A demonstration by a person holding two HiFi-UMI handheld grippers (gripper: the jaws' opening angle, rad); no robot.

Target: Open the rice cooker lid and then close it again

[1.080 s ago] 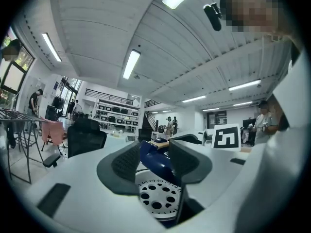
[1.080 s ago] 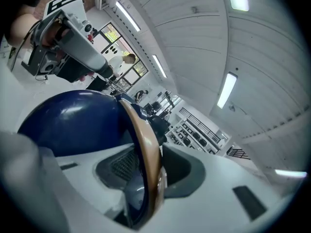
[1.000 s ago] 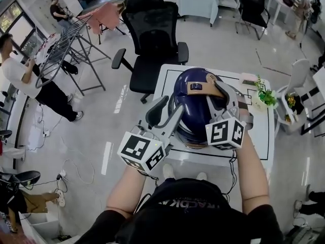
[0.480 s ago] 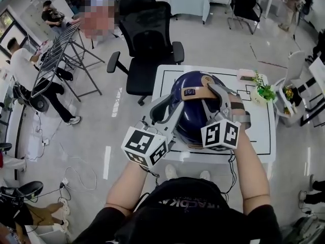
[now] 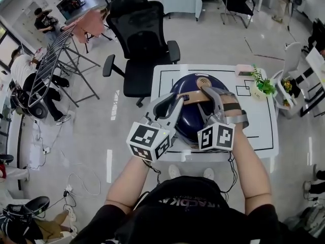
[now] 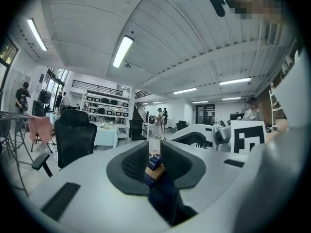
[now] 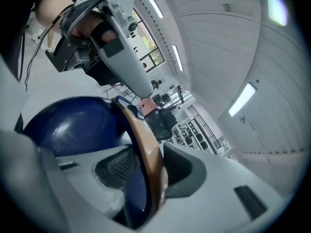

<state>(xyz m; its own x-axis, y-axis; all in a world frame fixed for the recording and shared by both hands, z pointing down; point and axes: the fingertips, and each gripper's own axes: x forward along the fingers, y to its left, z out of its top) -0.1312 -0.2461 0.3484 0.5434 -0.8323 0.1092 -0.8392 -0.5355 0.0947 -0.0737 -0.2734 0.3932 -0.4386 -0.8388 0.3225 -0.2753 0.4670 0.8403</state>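
The rice cooker lid [image 5: 200,81] looks shut; opening and reclosing remain. Your left gripper [image 5: 170,104] fingers, just closing, grip the carry handle [image 5: 195,98]. Your right gripper [image 5: 216,95] fingers, just opening, straddle it loosely.

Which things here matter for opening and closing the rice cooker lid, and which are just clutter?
Job:
- rice cooker
- its tan handle

Lying about:
- potted plant and pink box on the table
- black office chair and drying rack behind
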